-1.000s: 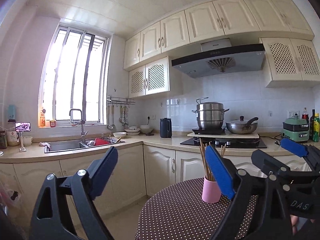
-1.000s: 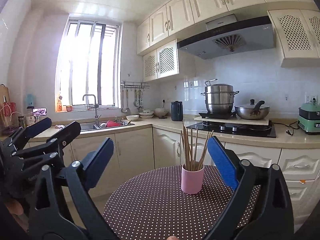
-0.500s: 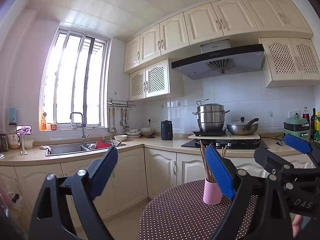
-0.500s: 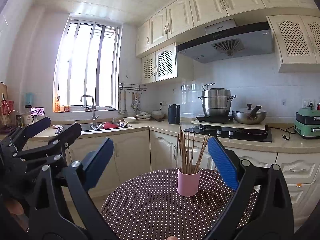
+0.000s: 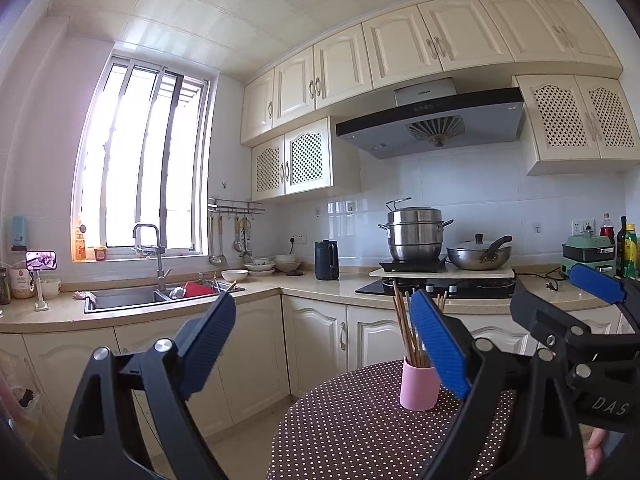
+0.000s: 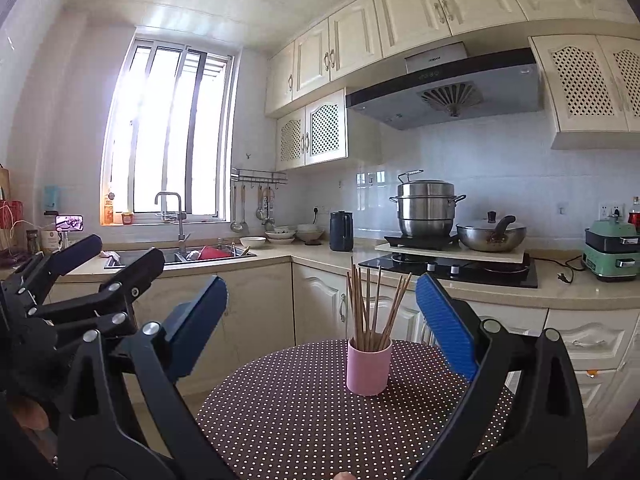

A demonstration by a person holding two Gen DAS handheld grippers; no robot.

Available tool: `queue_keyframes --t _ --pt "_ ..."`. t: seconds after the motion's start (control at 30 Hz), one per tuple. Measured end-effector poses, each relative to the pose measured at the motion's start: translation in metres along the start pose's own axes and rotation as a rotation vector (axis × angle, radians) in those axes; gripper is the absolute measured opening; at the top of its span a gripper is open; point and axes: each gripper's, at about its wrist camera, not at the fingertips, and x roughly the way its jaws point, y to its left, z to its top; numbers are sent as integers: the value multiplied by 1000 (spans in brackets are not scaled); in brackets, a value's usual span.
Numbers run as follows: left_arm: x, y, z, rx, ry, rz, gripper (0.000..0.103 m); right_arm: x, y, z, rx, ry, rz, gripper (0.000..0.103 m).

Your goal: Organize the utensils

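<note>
Filling the back of both views, one L-shaped counter [image 6: 520,294] runs under cream wall cabinets and one range hood [image 6: 444,88], with one barred window [image 6: 172,136] above one sink [image 6: 144,258] at its left end. Nearer stands one round table [image 6: 304,412] with a brown, white-dotted cloth.

On the stove [image 6: 452,270] are two cooking vessels: one tall steel steamer pot [image 6: 426,210] and, just beside it to the right, one lidded wok [image 6: 490,236]. One green electric cooker [image 6: 612,254] sits further right and one dark kettle [image 6: 341,231] stands near the counter's corner.

Two grippers are held level side by side. The left gripper [image 5: 322,354] has its blue-padded jaws spread wide with nothing between them; the right gripper [image 6: 320,324] is likewise spread wide and empty, and each shows at the edge of the other's view.

One pink cup [image 6: 368,366] stands upright on the table, ahead of the right gripper and apart from its pads; in the left wrist view the same cup [image 5: 418,384] is partly behind the right-hand pad. It holds a bundle of wooden chopsticks [image 6: 370,312], roughly a dozen, fanning upward; an exact count cannot be made.
</note>
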Motion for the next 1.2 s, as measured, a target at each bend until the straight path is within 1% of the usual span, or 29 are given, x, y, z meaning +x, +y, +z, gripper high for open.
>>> queue_keyframes --t 0.07,0.2,0.37,0.6,0.9,1.13,1.2 --pt "3 1 -1 -15 1 -11 87 2 0 1 5 5 6 94" --pt "7 0 -4 -3 9 -13 88 0 0 2 -8 -5 -13 94" --pt "12 -2 -8 -2 25 -21 87 5 -3 -2 -1 14 -17 94" --pt "17 -7 -8 14 20 -18 88 7 -6 -2 8 17 -23 94" --pt "26 -8 -15 12 46 -36 87 14 -8 -6 10 39 -31 94" --pt "26 -10 -16 14 31 -27 87 15 -10 -7 23 38 -31 94" --pt "28 -9 -18 12 40 -32 88 17 -10 -8 19 43 -32 94"
